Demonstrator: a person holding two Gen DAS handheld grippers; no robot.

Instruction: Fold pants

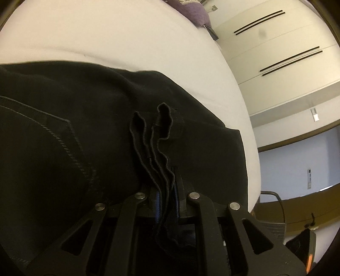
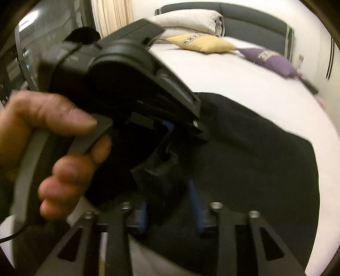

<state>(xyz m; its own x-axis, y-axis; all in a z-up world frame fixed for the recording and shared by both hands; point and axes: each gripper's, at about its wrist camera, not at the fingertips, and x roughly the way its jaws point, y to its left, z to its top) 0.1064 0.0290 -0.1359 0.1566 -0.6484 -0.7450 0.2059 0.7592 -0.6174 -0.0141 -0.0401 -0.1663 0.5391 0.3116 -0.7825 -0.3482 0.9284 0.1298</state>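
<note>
The black pants (image 1: pixel 70 131) lie spread on the white bed sheet (image 1: pixel 110 36), and each wrist camera catches a different part of them. The left wrist view looks closely along the left gripper (image 1: pixel 167 180), whose jaws stand nearly together, pinched on several stacked layers of the pants' edge; the wavy hems of those layers (image 1: pixel 152 135) rise between the fingers, and a stitched pocket seam (image 1: pixel 70 135) curves across the cloth to the left. This view also takes in a pale wall with dark slots (image 1: pixel 276 38) and only a corner of a purple cushion (image 1: pixel 195 10) at the top. The right wrist view shows what the left cannot: the person's hand (image 2: pixel 48 135) wrapped around the left gripper's handle, with that gripper's black body (image 2: pixel 119 72) filling the upper left, blurred. Below it, the right gripper (image 2: pixel 170 203) has its blue-padded fingers (image 2: pixel 196 208) parted to a middling width, with a dark bunch of the pants' fabric (image 2: pixel 161 174) standing between them; the pads do not appear to press on it, though blur makes this hard to judge. Further back, this view alone shows the head of the bed: a yellow cushion (image 2: pixel 201 43), the whole purple cushion, a white pillow (image 2: pixel 187 20) and a grey headboard (image 2: pixel 255 19).
</note>
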